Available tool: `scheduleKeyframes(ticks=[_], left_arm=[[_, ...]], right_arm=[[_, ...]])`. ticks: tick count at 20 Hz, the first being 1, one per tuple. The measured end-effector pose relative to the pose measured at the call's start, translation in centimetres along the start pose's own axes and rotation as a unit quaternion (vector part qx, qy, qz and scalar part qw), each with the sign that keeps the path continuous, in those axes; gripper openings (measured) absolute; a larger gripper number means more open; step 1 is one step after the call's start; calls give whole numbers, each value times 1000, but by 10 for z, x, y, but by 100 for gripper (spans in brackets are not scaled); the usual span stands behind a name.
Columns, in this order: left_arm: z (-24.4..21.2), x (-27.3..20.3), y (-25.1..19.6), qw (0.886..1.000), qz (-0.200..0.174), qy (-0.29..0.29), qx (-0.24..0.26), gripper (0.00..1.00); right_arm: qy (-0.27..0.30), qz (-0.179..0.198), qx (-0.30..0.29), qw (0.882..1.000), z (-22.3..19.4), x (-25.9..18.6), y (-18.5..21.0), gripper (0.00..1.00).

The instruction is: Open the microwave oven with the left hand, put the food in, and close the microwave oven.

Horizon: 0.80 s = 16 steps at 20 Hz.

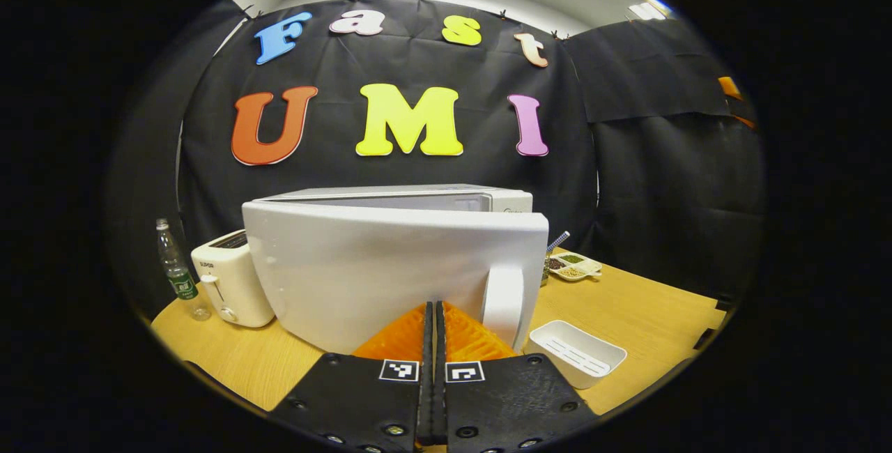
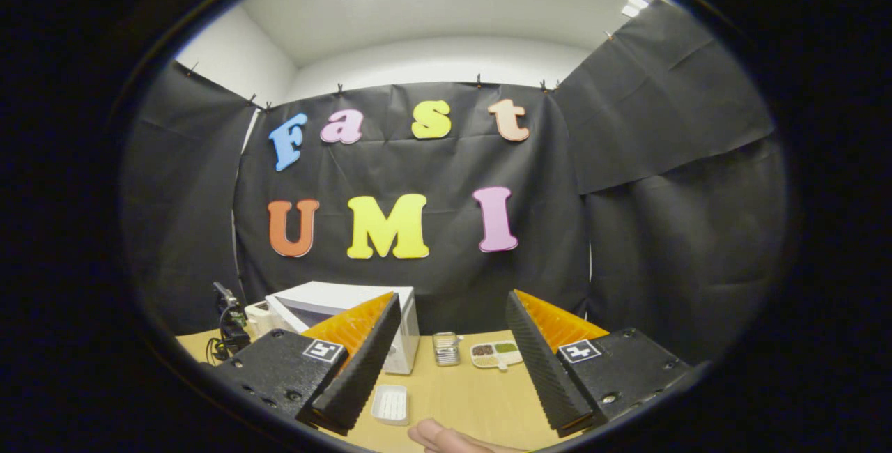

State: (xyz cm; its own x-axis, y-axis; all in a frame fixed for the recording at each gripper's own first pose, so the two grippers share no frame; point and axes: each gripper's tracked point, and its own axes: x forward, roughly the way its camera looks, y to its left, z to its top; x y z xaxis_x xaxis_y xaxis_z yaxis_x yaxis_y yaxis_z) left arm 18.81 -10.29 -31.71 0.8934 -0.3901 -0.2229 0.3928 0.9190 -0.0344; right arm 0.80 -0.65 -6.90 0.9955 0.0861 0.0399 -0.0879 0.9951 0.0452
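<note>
The white microwave oven (image 1: 397, 258) stood on the wooden table (image 1: 648, 313), its door swung partly open toward the left gripper (image 1: 433, 313), whose fingers were pressed together on nothing. A white tray (image 1: 577, 352) beside it held nothing, a divided dish (image 1: 575, 266) behind held seeds, and the right gripper (image 2: 449, 362) was spread wide.

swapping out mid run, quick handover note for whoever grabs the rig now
Left tongs: shut, empty, right in front of the microwave door, near its handle.
Right tongs: open, empty, held back above the table.
Microwave: door partly swung open.
White tray lies on the table before it; no food visible in it.
Left: open the door fully, put food in, close.
</note>
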Motion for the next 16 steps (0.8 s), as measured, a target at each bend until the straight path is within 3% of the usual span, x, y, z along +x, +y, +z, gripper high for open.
scheduleKeyframes(ticks=[1, 2, 3, 9, 12, 13, 14, 16], left_arm=[[-1, 9, -2, 1000, 3, 5, 1, 0], [-3, 17, -3, 1000, 7, 12, 2, 14], [-1, 25, -5, 1000, 10, 12, 5, 0], [4, 72, -10, 1000, 25, 11, 9, 0], [3, 98, -13, 999, 30, 21, -3, 0], [3, 104, -11, 999, 35, 22, -5, 0], [3, 111, -10, 999, 38, 27, -2, 0], [3, 123, -5, 998, 58, 34, 3, 0]], right_arm=[[1, 0, 0, 1000, -1, 3, -4, 92], [0, 0, -3, 1000, -1, 6, -9, 92], [-2, 0, -8, 1000, -1, 9, -13, 92], [4, 2, -8, 1000, -14, 26, -33, 92], [4, -16, -10, 1000, -21, 28, -49, 92], [3, -25, -13, 1000, -23, 26, -53, 97], [7, -27, -13, 1000, -26, 25, -52, 92], [20, -12, -5, 1000, -31, 18, -41, 93]])
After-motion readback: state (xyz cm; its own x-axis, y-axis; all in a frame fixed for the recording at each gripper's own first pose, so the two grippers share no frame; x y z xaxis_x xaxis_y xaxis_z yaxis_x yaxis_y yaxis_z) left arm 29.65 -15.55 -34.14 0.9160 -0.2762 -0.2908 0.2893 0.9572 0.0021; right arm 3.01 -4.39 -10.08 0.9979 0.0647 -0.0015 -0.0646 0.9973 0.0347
